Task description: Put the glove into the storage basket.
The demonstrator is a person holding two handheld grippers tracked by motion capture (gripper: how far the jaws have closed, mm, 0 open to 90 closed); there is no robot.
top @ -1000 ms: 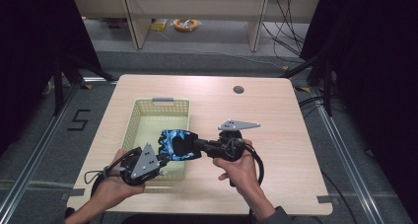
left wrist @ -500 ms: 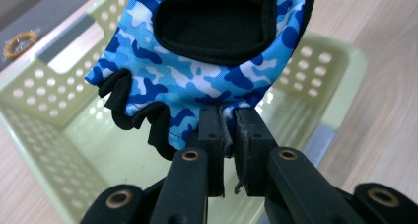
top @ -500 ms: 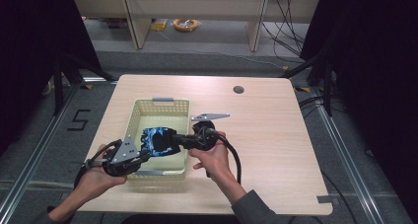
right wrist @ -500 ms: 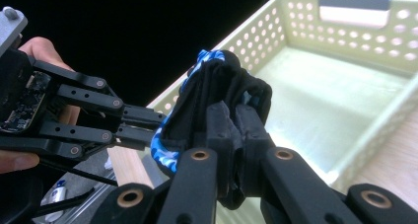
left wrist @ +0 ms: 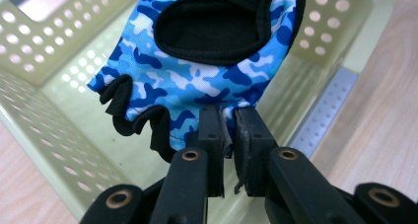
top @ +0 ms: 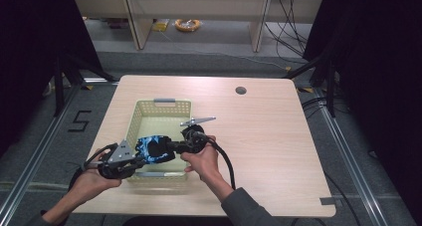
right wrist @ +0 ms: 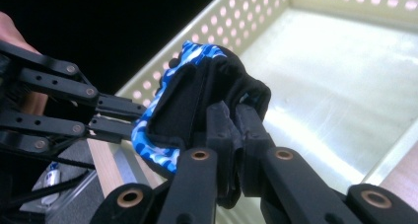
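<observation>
A blue camouflage fingerless glove (top: 152,148) with black trim hangs stretched between my two grippers over the near end of a pale green perforated basket (top: 133,120). My left gripper (top: 138,159) is shut on the glove's blue edge (left wrist: 207,93) by the finger openings. From the other side, my right gripper (top: 171,146) is shut on the glove's black part (right wrist: 222,93). In the right gripper view the left gripper's black linkage (right wrist: 106,115) holds the far blue edge. The basket floor (right wrist: 320,86) below the glove is bare.
The basket stands left of centre on a light wooden table (top: 278,136), its near wall close to the table's front edge. A small round hole (top: 241,90) marks the tabletop at the back right. Shelving (top: 194,12) lies beyond the table.
Both hands have carried the glove leftward and a little lower, from the basket's near right corner to above its near left part. Both grips have stayed the same.
</observation>
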